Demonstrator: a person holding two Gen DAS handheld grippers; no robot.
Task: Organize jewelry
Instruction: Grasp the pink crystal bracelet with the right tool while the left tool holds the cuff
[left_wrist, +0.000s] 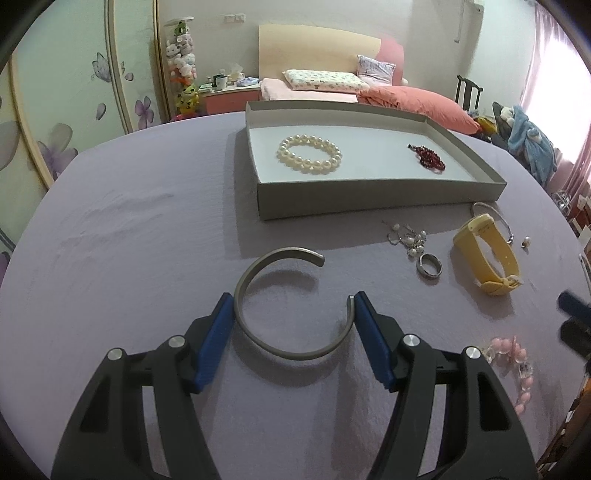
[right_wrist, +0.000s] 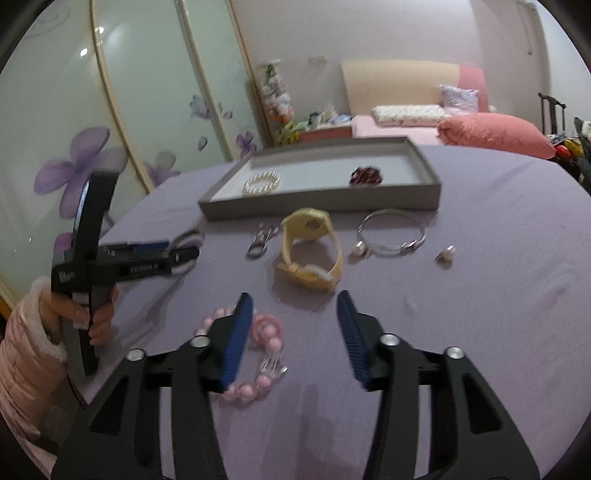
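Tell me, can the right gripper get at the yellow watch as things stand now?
Probably yes. The watch lies just ahead of the right gripper, whose jaws are open and empty, with bare cloth between. The pink bracelet lies off to its side.

The cuff looks like brushed grey metal, matt and smooth. The pads are ribbed blue plastic on matt black plastic arms with shiny metal pins. The cloth is matt lilac fabric, faintly napped. The tray looks like grey card, dull. The pearls are glossy cream beads; the watch is smooth yellow rubbery plastic; the ring is polished metal. The pink beads are glossy, some clear.
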